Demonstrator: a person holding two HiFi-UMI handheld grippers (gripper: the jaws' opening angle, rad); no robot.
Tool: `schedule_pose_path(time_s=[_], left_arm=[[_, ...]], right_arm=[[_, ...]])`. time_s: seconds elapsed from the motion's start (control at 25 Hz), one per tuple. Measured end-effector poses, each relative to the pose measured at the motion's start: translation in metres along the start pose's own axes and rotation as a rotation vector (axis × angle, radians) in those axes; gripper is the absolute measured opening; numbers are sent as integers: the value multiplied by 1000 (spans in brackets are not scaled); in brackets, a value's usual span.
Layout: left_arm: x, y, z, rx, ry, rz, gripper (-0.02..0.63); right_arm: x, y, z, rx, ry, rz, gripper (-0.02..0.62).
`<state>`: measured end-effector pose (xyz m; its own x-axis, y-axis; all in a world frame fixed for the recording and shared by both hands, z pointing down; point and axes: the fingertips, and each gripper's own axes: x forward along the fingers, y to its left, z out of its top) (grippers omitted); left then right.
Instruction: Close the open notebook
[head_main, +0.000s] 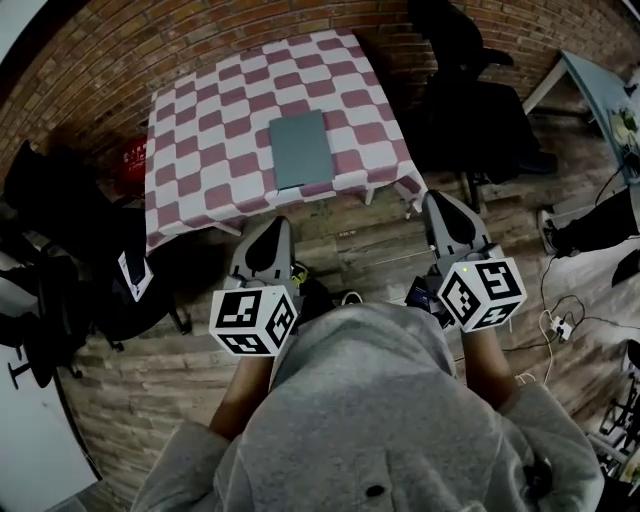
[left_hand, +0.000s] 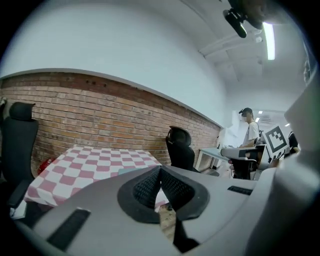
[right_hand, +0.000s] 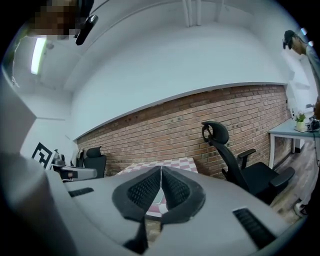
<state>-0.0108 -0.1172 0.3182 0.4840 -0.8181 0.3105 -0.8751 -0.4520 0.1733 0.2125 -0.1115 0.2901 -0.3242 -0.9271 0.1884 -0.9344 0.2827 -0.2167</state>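
The notebook (head_main: 300, 150) lies shut, grey cover up, on the table with the pink-and-white checked cloth (head_main: 200, 130). Both grippers are held back from the table, close to the person's body and over the wooden floor. My left gripper (head_main: 272, 226) points at the table's near edge with its pads pressed together and nothing between them (left_hand: 160, 169). The right gripper (head_main: 440, 200) is likewise shut and empty (right_hand: 161, 169). In the left gripper view a sliver of the notebook (left_hand: 131, 170) shows on the checked cloth (left_hand: 90, 162) just beyond the jaws.
Black office chairs stand right of the table (head_main: 470, 110) and at its left (head_main: 60, 230). A white desk (head_main: 600, 90) is at the far right, with cables (head_main: 555, 320) on the floor nearby. A person (left_hand: 250, 132) stands in the background.
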Motion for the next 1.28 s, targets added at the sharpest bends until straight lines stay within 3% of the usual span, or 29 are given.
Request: schedule_pose_path(time_s=[0.32, 1.28], left_arm=[[-21, -7, 19, 32, -58, 38, 11], [-11, -20, 20, 39, -46, 22, 11]], right_arm=[[-7, 5, 9, 2, -10, 31, 28], [-9, -8, 12, -8, -16, 27, 28]])
